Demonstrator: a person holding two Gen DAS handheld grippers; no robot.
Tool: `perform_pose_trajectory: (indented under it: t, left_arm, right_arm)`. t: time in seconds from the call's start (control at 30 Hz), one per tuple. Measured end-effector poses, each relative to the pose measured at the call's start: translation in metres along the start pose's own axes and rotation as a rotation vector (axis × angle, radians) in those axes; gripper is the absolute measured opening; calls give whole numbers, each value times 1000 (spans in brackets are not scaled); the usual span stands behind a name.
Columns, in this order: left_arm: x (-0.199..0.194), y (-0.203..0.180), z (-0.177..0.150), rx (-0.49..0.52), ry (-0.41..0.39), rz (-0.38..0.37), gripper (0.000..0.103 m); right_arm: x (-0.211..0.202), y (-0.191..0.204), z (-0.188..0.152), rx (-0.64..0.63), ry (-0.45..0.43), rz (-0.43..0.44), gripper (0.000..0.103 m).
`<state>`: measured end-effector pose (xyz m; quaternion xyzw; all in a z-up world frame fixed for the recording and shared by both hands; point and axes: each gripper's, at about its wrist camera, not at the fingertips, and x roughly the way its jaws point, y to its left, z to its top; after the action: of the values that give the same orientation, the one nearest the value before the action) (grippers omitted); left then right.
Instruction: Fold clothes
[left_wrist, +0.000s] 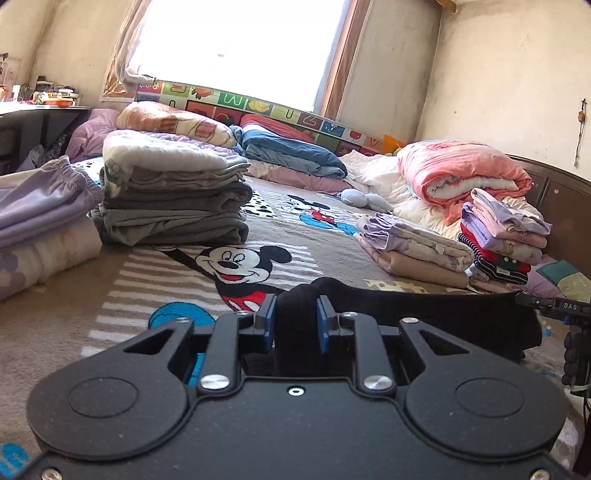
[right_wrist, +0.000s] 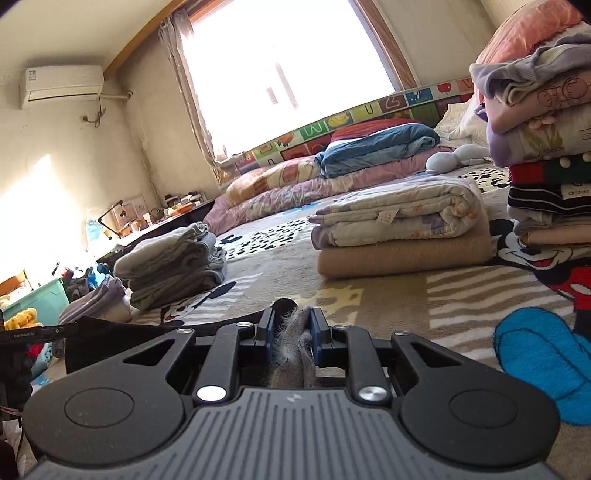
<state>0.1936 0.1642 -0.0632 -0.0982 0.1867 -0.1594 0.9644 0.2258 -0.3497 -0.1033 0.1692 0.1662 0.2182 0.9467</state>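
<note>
While I hold on: my left gripper (left_wrist: 294, 320) and right gripper (right_wrist: 292, 334) both clamp the black garment (left_wrist: 443, 314).
Ahead: grey folded stack (left_wrist: 173, 199), pastel stacks (left_wrist: 413, 247) on the bed (left_wrist: 147, 288).

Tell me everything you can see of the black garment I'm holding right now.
The black garment is a dark, soft-looking fabric with a fuzzy grey inner side, stretched low over the Mickey Mouse blanket. The left gripper pinches one bunched end; the right gripper pinches the other, where the grey lining shows. Its type and full shape are not clear.
</note>
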Motion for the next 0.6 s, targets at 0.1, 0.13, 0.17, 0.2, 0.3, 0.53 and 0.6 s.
perform_pose_trajectory:
  t: [0.1,0.13,0.17,0.2,0.3,0.53,0.6]
  left_arm:
    - [-16,-10,-4,29,-6,31,20]
    - [-21,-13,-6,40,-7,42,20]
    - [-28,-17,-9,53,-6,51,20]
    - [-34,-20,-14,62,-4,57,20]
    - [-51,-26,-27,82,3,71,20]
    - [-83,-41,-55,208,109,64,22]
    - [-94,-37,-58,187,129,52,23]
  right_arm:
    - [-19,14,-2,-50,-32,-14,21]
    - [-26,19,-3,-70,-45,-18,21]
    - [-33,24,-5,-87,-57,-25,21]
    - [-39,28,-8,-110,-62,-35,21]
    - [-54,42,-17,-198,-55,-67,21]
    - [-91,60,-40,-308,51,-92,23]
    - [-103,59,-48,-270,106,-81,30]
